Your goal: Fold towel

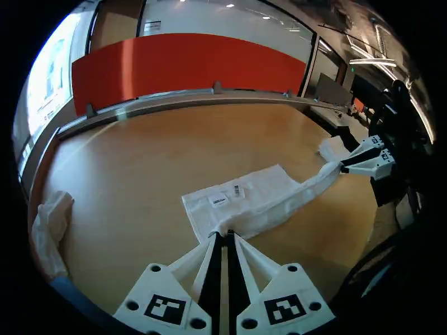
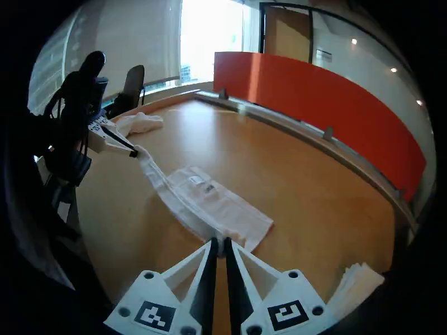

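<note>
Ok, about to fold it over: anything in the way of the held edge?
Nothing visible: left gripper and right gripper pinch the towel by one edge; the rest lies flat on the table, other cloths off at its rim.

Towel (image 1: pixel 251 195): white cloth, matt, soft weave, creased where bunched. Two tags (image 1: pixel 219 199) on it: flatter and smoother than the weave; paper or fabric not resolved.
Desk (image 1: pixel 156 156): light wood finish, smooth, satin sheen, pale glare patches.
Left tool (image 1: pixel 222 234): white plastic body, matt. Fingers (image 1: pixel 213 268) black, smooth, matt. Printed black-and-white marker squares.
Right tool (image 2: pixel 219 241): same materials.
Panel (image 1: pixel 190 64): red, matt, even surface.
Rail (image 1: pixel 195 99) below it: grey metal, bright reflections.
Spare cloth (image 1: pixel 47 223): white, matt, crumpled.
</note>
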The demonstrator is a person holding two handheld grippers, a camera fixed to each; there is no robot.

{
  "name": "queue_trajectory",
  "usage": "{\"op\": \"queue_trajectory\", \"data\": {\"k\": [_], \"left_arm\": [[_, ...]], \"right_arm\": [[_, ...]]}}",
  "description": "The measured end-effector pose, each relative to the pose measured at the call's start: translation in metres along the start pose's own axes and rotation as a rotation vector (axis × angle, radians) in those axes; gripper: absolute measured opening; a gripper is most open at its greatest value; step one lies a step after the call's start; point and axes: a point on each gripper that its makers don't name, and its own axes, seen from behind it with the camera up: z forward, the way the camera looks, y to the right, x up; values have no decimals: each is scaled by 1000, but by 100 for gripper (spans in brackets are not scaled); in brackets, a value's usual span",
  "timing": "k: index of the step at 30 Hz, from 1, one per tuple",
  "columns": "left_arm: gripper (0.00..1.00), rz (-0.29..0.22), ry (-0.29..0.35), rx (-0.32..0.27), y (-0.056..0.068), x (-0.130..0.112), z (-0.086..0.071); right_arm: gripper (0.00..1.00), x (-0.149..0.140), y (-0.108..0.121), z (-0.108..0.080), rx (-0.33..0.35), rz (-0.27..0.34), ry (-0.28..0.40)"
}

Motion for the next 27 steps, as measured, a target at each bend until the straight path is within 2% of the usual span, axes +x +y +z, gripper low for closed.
{"op": "queue_trajectory", "data": {"k": [9, 14, 20, 27], "left_arm": [[7, 15, -5, 40, -23, 20, 39], [7, 21, -13, 46, -28, 24, 54], [7, 27, -32, 46, -31, 21, 68], [7, 31, -67, 70, -43, 10, 92]], "right_arm": [[10, 5, 29, 30, -17, -12, -22], [10, 3, 39, 41, -16, -16, -39], [10, -3, 46, 53, -7, -12, -59], [10, -13, 56, 75, 2, 0, -86]]}}
